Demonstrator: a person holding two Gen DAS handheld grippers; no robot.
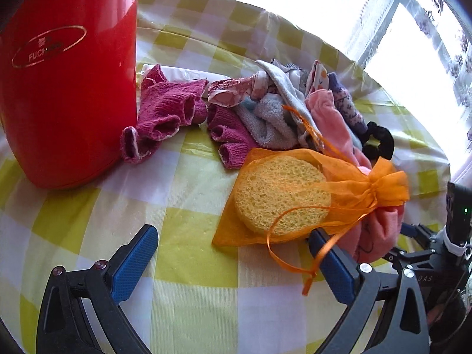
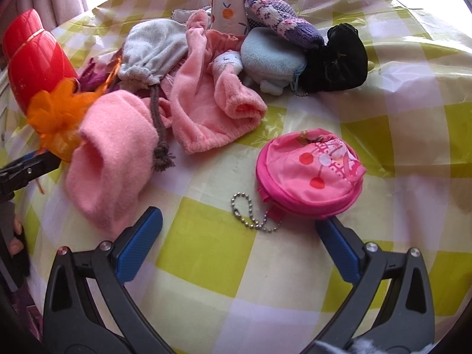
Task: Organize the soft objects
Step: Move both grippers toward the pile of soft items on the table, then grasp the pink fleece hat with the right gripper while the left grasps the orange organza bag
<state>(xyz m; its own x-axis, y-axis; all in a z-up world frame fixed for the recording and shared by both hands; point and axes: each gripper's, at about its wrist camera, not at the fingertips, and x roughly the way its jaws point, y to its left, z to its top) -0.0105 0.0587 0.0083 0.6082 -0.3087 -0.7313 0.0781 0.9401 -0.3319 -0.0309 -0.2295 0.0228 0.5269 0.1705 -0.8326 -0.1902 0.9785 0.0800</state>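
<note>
Both tongs hang wide and empty above the checked surface (image 2: 206, 253) as I steer them toward a heap of soft things. The left tongs (image 1: 233, 253) sit low in front of an orange mesh bag (image 1: 298, 197) with a round yellow sponge (image 1: 280, 194) inside; one blue finger (image 1: 333, 265) lies under the bag's trailing ribbon (image 1: 295, 230). The right tongs (image 2: 239, 244) face a round pink pouch (image 2: 309, 174) with cherries printed on it, its bead chain (image 2: 253, 215) curling toward me between the fingers.

I judge the step in hand to be a first pick, most likely into the red tub (image 1: 67, 82) standing at the left, just beside a pair of magenta knit gloves (image 1: 165, 112). To do it well, I would close on the body of the bag or pouch rather than ribbon or chain, since loose ends may slip or snag. The sponge should compress, so a firm squeeze low on the bag seems safest.

Behind, the pile holds a pink fleece hat (image 2: 112, 153), a grey drawstring bag (image 2: 153, 50), a pale blue purse (image 2: 271, 56), a purple knit piece (image 2: 283, 20) and a black scrunchie (image 2: 336, 59), all touching or overlapping.

The surface wears a glossy, wrinkled yellow-and-white plastic cloth. A bright window with a patterned curtain (image 1: 427, 29) glares on the far side.
</note>
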